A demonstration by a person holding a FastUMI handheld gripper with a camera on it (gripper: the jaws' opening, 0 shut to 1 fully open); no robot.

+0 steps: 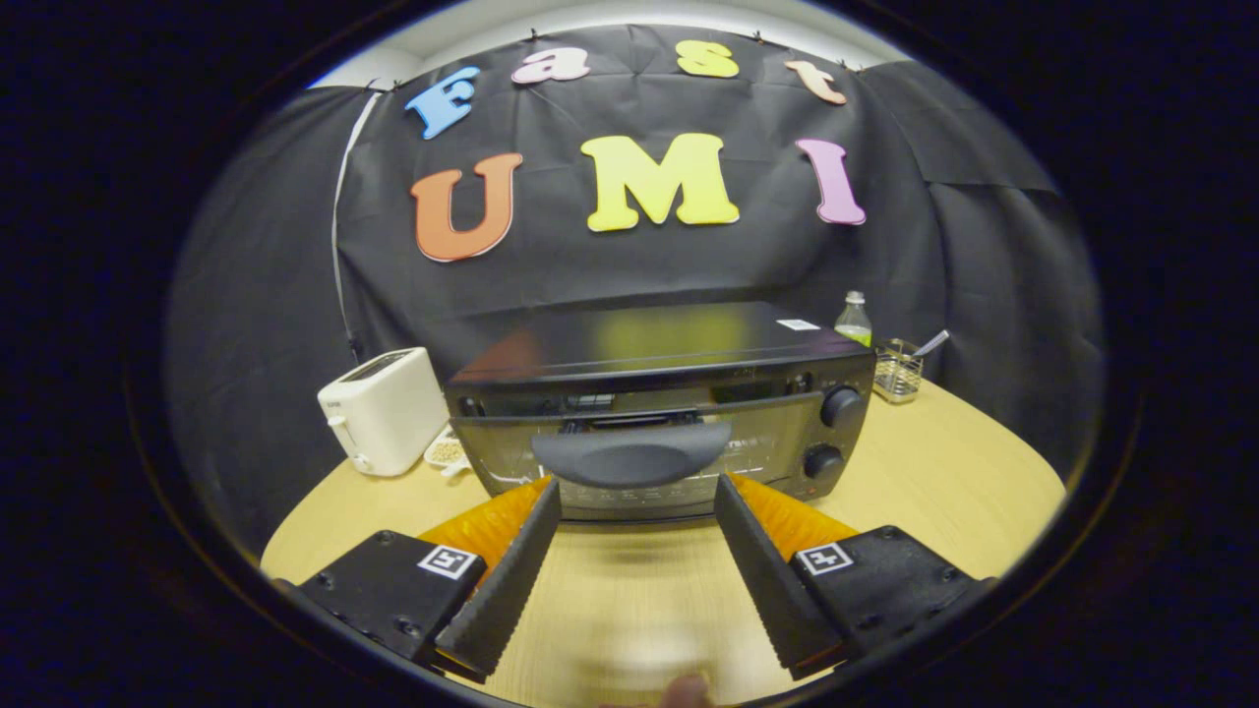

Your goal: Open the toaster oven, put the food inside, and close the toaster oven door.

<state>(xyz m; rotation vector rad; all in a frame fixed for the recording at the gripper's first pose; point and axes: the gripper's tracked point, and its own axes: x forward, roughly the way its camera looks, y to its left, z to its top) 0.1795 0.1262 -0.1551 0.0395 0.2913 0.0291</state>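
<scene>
A black toaster oven (659, 393) stands on the wooden table (944, 472), straight ahead of the fingers. Its glass door tilts slightly ajar at the top, showing a gap with the rack behind it. The door's wide dark handle (631, 456) sits just beyond the fingertips. My gripper (637, 494) is open, its two fingers spread about as wide as the handle, with nothing between them. A pale blurred object (649, 654) lies on the table between the fingers, close to the camera; I cannot tell what it is.
A white pop-up toaster (384, 410) stands left of the oven, with a small dish (446, 452) beside it. Behind the oven's right corner are a clear bottle (853, 321) and a wire basket holding a utensil (898, 371). Black cloth walls the booth behind.
</scene>
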